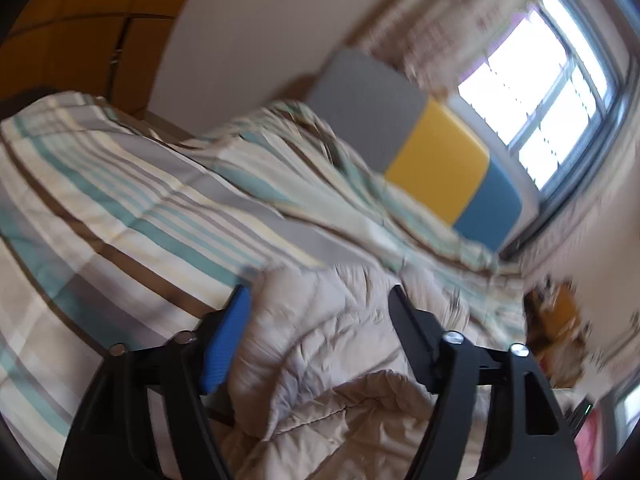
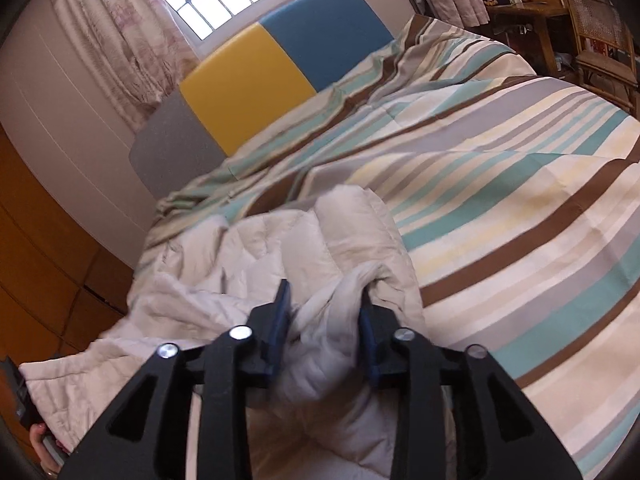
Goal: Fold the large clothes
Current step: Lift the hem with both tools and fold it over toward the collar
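We hold a pair of tongs in each hand over a bed [image 2: 520,184] spread with a striped duvet. A pale beige quilted coat [image 2: 248,256] lies crumpled near the bed's side edge, below the headboard [image 2: 256,80] of grey, yellow and blue panels. The left tongs [image 1: 320,304] stand wide apart, padding between them but not pinched, probably so the coat can settle. The right tongs [image 2: 326,300] are partly open around a bunched twist of fabric; we cannot tell whether the pads press it.
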Tool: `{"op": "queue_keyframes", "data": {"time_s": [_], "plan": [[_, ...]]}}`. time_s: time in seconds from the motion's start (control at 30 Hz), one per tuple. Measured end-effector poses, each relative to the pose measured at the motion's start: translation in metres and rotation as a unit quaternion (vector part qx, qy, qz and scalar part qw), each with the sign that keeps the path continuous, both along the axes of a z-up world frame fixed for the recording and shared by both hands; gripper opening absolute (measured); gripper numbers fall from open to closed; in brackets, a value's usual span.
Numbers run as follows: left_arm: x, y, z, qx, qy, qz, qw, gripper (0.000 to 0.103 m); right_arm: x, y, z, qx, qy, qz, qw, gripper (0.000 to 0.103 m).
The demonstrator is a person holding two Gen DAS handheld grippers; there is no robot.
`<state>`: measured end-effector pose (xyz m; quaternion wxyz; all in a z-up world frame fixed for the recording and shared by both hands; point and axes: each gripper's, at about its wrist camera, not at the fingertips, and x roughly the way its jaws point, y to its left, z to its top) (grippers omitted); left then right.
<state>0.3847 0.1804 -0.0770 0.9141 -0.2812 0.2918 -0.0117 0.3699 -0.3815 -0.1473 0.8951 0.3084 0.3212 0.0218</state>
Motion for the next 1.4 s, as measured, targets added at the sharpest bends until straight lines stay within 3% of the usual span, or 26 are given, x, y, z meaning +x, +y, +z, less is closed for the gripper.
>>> {"op": "queue_keyframes", "data": {"time_s": [0.1, 0.17, 0.3, 0.37, 0.5, 0.57, 0.63, 0.7, 0.73, 0.8, 0.9, 1.17, 1.4], "plan": [[-0.013, 0.008, -0.001, 0.011, -0.015, -0.006, 0.9998, 0.08, -0.014, -0.007, 0.014, 0.004, -0.056, -0.016, 0.998, 0.095], [-0.026, 0.005, -0.005, 0.029, -0.033, -0.027, 0.9987, 0.087, -0.03, -0.011, 0.027, -0.024, -0.098, -0.024, 0.995, 0.097], [-0.058, -0.008, -0.019, 0.03, -0.081, -0.089, 0.9923, 0.098, -0.043, -0.019, 0.023, -0.064, -0.073, 0.001, 0.995, 0.101], [-0.061, -0.016, -0.031, 0.031, -0.071, -0.115, 0.9903, 0.098, -0.044, -0.02, 0.009, -0.074, -0.044, 0.018, 0.996, 0.101], [-0.038, -0.045, -0.059, 0.115, 0.011, -0.124, 0.9855, 0.098, -0.028, -0.018, -0.03, -0.062, 0.033, 0.05, 0.996, 0.101], [-0.021, -0.05, -0.073, 0.143, 0.062, -0.116, 0.981, 0.099, -0.019, -0.02, -0.048, -0.004, 0.059, 0.065, 0.996, 0.097], [-0.007, -0.05, -0.087, 0.115, 0.101, -0.12, 0.981, 0.097, -0.014, -0.024, -0.06, 0.049, 0.073, 0.06, 0.994, 0.078], [-0.004, -0.05, -0.096, 0.061, 0.111, -0.139, 0.9822, 0.071, -0.014, -0.02, -0.061, 0.065, 0.067, 0.075, 0.993, 0.053], [-0.005, -0.051, -0.098, 0.06, 0.112, -0.138, 0.9822, 0.069, -0.015, -0.014, -0.062, 0.052, 0.078, 0.075, 0.993, 0.049], [-0.011, -0.056, -0.097, 0.079, 0.111, -0.146, 0.9799, 0.058, -0.02, -0.004, -0.056, 0.007, 0.077, 0.089, 0.993, 0.046], [-0.027, -0.057, -0.094, 0.084, 0.111, -0.164, 0.9767, 0.05, -0.032, -0.002, -0.054, 0.001, 0.079, 0.096, 0.992, 0.043], [-0.093, -0.064, -0.093, 0.094, 0.104, -0.189, 0.9719, 0.049, -0.096, -0.018, -0.05, 0.022, 0.076, 0.108, 0.991, 0.042], [-0.157, -0.073, -0.096, 0.083, 0.095, -0.192, 0.9732, 0.049, -0.152, -0.025, -0.043, 0.003, 0.071, 0.109, 0.991, 0.041]]}}
